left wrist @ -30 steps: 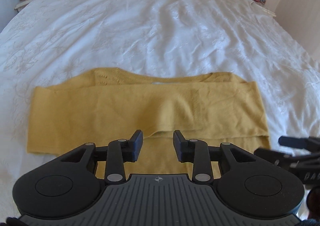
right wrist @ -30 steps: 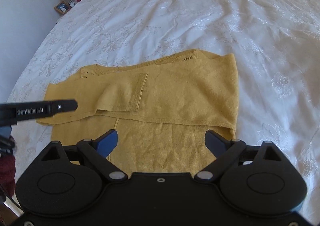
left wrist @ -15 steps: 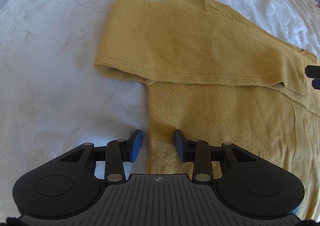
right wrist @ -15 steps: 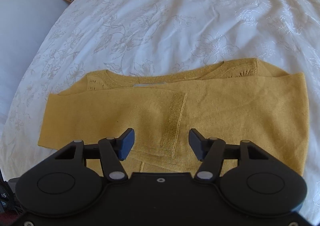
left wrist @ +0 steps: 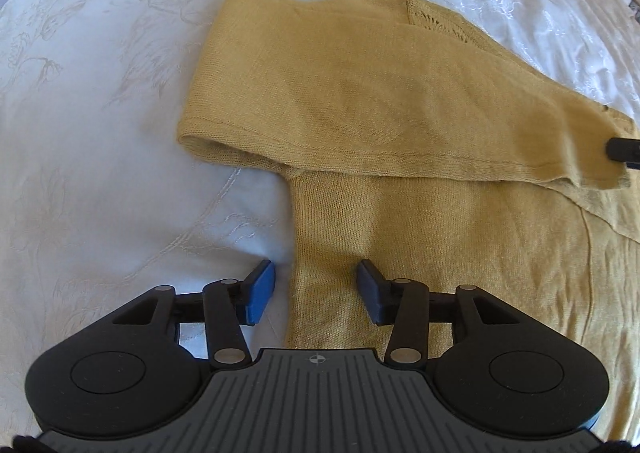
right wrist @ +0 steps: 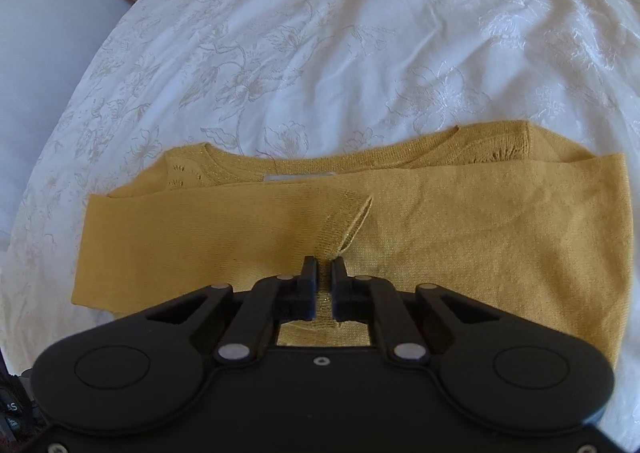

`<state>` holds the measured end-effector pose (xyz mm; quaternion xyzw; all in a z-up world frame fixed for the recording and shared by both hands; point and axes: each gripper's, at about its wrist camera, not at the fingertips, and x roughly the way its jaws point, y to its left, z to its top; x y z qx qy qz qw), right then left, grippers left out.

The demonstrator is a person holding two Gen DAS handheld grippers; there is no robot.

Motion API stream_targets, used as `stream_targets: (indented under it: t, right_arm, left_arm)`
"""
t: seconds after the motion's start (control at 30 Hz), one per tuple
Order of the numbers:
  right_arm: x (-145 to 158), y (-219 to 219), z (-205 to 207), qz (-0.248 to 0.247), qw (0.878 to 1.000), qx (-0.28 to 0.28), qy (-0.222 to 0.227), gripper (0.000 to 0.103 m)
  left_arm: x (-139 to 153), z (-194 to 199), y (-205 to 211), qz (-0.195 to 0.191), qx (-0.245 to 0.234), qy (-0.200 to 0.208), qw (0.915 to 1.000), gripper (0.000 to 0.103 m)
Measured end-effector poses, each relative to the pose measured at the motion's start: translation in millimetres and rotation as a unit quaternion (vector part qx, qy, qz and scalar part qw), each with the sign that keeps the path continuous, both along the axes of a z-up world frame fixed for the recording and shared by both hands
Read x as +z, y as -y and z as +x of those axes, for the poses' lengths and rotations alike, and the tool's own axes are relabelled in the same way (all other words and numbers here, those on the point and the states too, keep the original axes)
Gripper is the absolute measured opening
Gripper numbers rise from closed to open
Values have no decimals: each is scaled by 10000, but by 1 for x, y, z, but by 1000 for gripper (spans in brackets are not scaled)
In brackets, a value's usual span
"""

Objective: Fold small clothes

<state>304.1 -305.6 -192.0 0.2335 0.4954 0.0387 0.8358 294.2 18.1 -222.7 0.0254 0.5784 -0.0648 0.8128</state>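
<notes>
On the white embroidered bed (right wrist: 360, 33), a mustard-yellow knit sweater (right wrist: 480, 245) lies flat with both sleeves already laid across the chest, neckline toward the far side. A second ago the right gripper (right wrist: 324, 273) hovered with its jaws spread wide above the lower body of the garment; half a second ago they were half drawn in over the ribbed cuff (right wrist: 352, 221) of the upper sleeve; now they stand nearly together, pinching a small ridge of knit at or just below that cuff, whose corner has puckered and lifted. Whether the pinch takes one layer or several cannot be told from this view. Over the same interval the left gripper (left wrist: 316, 289) has travelled from the garment's middle to its left side and come lower: it now straddles the side edge of the sweater body, one pad over the bedspread, the other over the knit, just below the folded sleeve (left wrist: 360, 93). Its jaws are opening, the fabric edge lies between them, and neither pad presses on it. The tip of the right gripper shows at the far right edge of the left wrist view. Taken together, the changes suggest that sleeve-folding is finished and a new fold of the body is being set up: one hold is secured, the other not yet made.
</notes>
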Motion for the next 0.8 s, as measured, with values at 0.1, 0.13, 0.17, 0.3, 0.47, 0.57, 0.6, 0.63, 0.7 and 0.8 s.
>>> stream_targets:
  t: [0.1, 0.13, 0.17, 0.3, 0.47, 0.57, 0.6, 0.63, 0.7, 0.8]
  right_arm:
    - [29, 11, -14, -129, 9993, -24, 356, 13]
    - [37, 17, -20, -206, 9988, -74, 431, 13]
    - [44, 24, -26, -327, 9982, -132, 481, 13]
    - [47, 54, -43, -752, 9959, -372, 332, 13]
    - [19, 77, -47, -1020, 9935, -481, -148, 13]
    - [3, 78, -48, -1070, 9928, -416, -334, 13]
    - [-1, 78, -49, -1089, 9926, -384, -388, 14]
    - [-5, 77, -50, -1094, 9924, -358, -444, 14]
    - [-11, 77, -51, -1047, 9924, -350, -535, 15]
    - [-18, 76, -54, -969, 9924, -371, -659, 17]
  left_arm:
    - [0, 2, -2, -14, -6, -14, 10000, 45]
    - [0, 2, -2, -17, -11, -14, 10000, 45]
    - [-1, 2, -2, -16, -17, -15, 10000, 45]
    - [-2, 3, -2, -9, -22, -18, 10000, 45]
    - [-2, 4, -2, 4, -32, -23, 10000, 45]
    - [1, 4, -1, 32, -102, -57, 9999, 45]
    - [3, 5, -1, 51, -139, -69, 9999, 45]
    - [6, 5, 0, 67, -159, -57, 9998, 45]
    - [15, 4, 2, 102, -199, 18, 9997, 44]
    - [38, 1, 9, 36, -421, 377, 9984, 44]
